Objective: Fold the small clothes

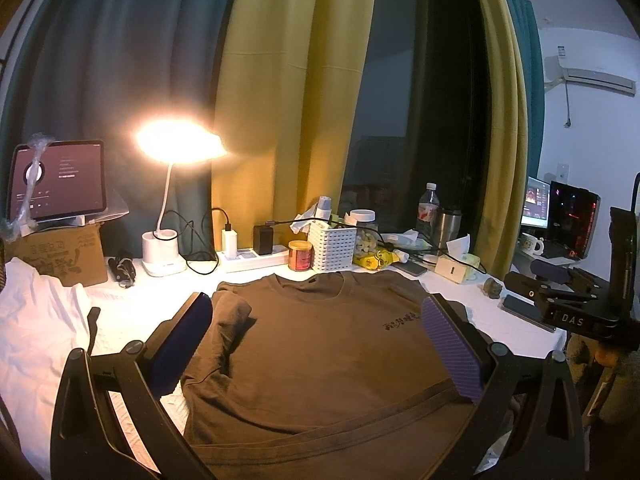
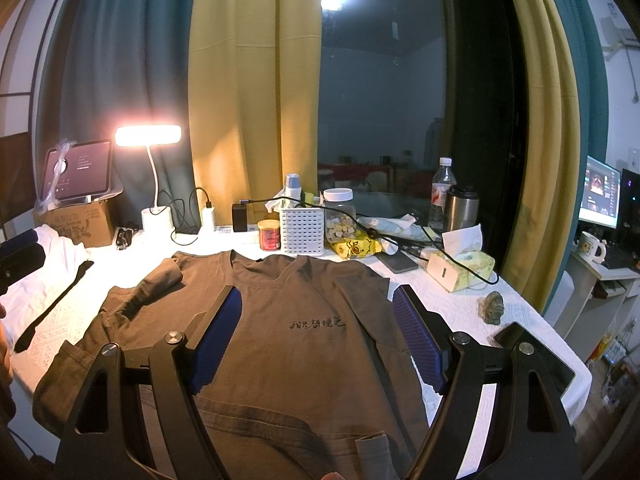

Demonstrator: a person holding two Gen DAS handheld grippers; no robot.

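Your table (image 2: 516,300) is cluttered along the back, with the brown t-shirt (image 2: 304,344) spread flat at the front. Both your left tongs (image 1: 320,344) and right tongs (image 2: 318,336) hang spread wide above it, gripping nothing.

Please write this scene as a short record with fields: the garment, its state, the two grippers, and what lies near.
garment: brown T-shirt, front up, black print on chest
state: laid flat; one sleeve folded in; hem folded up
left gripper: open, holds nothing
right gripper: open, holds nothing
surface: table with white cover
nearby: white cloth, lit desk lamp, tissue box
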